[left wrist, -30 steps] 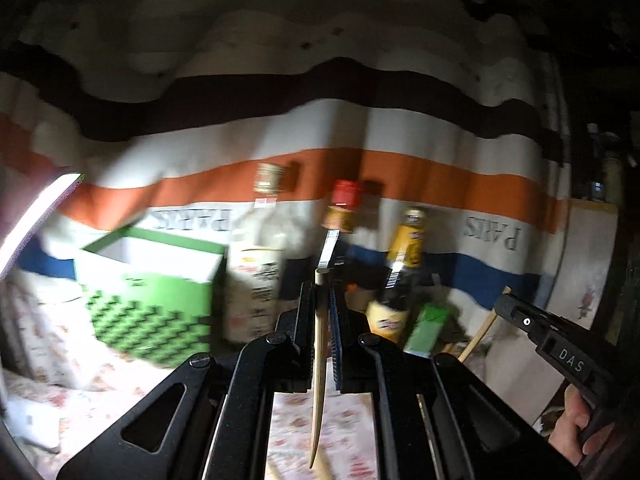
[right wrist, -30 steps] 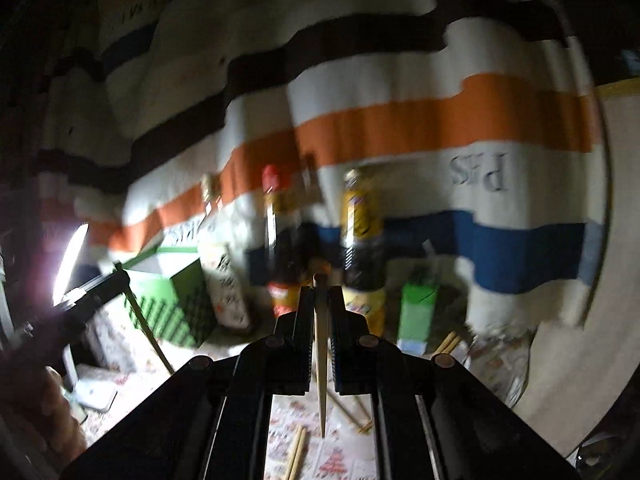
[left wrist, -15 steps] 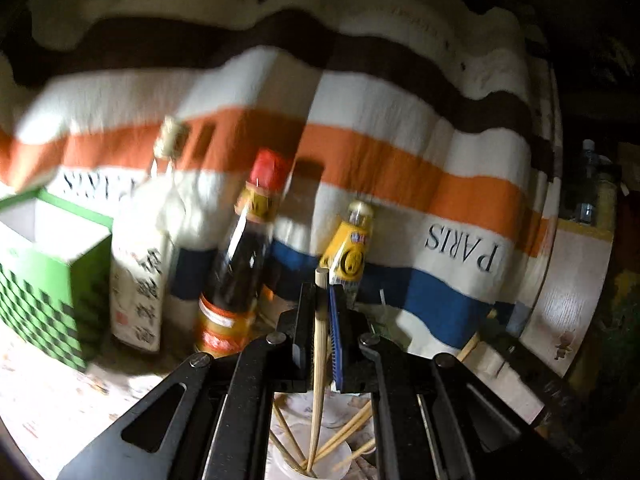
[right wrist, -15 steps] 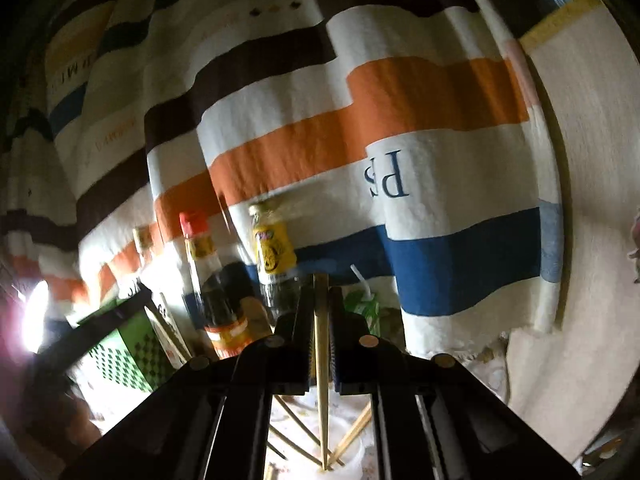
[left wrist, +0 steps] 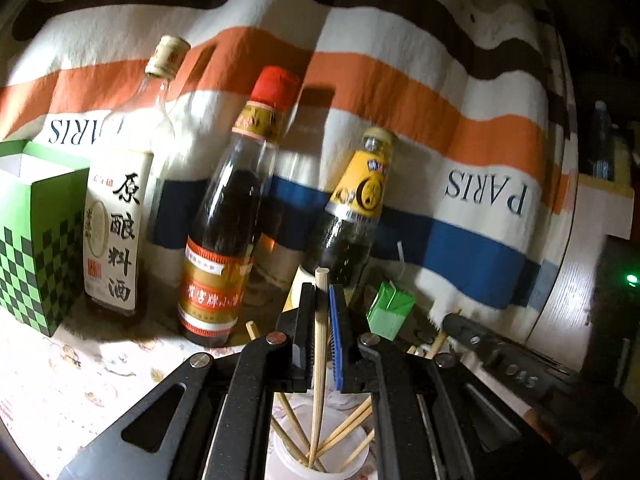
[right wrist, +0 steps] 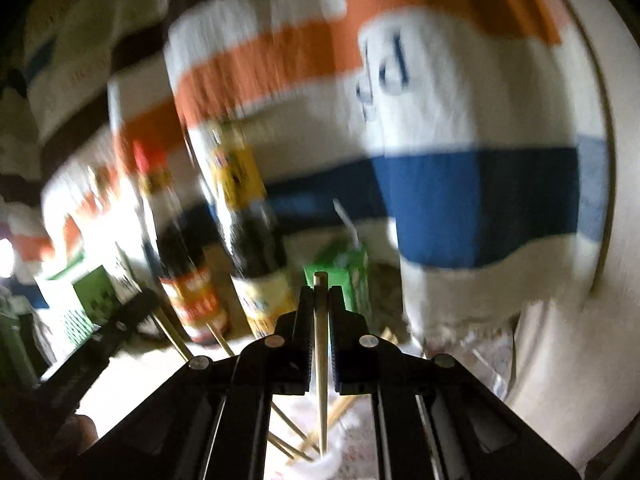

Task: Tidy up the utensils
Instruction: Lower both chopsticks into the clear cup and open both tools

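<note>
Both grippers were clamped on a chopstick each: the left gripper held its chopstick with the tip inside the white cup, and the right gripper held its stick above the same cup.

Risk: both sticks entering together could collide, or catch the leaning chopsticks and tip the cup.

A second earlier, neither view showed the cup.

"PARIS" on striped cloth; "原酿料酒" on clear bottle's label

Probably home kitchen: sauce bottles, chopsticks.
</note>
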Action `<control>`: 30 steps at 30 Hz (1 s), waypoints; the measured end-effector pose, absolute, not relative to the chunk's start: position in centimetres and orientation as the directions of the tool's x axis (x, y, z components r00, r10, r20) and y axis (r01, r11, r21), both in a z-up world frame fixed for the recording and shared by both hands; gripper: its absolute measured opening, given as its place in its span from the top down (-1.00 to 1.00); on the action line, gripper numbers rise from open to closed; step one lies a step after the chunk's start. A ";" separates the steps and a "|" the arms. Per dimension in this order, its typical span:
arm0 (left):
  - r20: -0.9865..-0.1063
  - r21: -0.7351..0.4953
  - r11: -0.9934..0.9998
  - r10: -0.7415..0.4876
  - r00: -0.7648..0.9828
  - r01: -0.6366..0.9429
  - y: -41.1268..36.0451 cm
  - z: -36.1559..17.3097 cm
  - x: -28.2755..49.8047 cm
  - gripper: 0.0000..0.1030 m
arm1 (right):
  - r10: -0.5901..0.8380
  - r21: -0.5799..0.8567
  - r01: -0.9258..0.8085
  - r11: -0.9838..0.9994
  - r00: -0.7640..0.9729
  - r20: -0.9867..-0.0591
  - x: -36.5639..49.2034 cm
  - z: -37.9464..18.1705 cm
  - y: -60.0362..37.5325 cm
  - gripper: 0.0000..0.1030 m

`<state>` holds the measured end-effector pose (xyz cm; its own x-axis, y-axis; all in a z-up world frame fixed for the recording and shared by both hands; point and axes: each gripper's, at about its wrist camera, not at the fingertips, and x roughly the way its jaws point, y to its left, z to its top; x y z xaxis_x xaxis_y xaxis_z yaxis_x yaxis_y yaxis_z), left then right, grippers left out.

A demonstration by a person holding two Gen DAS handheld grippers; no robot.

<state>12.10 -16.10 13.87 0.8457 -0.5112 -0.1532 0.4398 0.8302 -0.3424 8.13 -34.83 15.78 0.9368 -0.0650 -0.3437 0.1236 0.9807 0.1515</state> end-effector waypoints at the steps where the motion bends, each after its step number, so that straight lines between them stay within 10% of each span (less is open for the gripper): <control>1: -0.163 -0.338 0.834 -0.508 0.846 0.436 -16.2 13.6 12.2 0.88 | -0.060 0.157 0.126 0.980 0.927 -0.369 8.5 15.4 -34.9 0.84; 30: -0.299 -0.329 0.865 -0.476 0.827 0.379 -16.4 10.2 14.2 0.76 | -0.084 0.195 0.219 0.956 0.841 -0.534 11.7 12.2 -37.8 0.84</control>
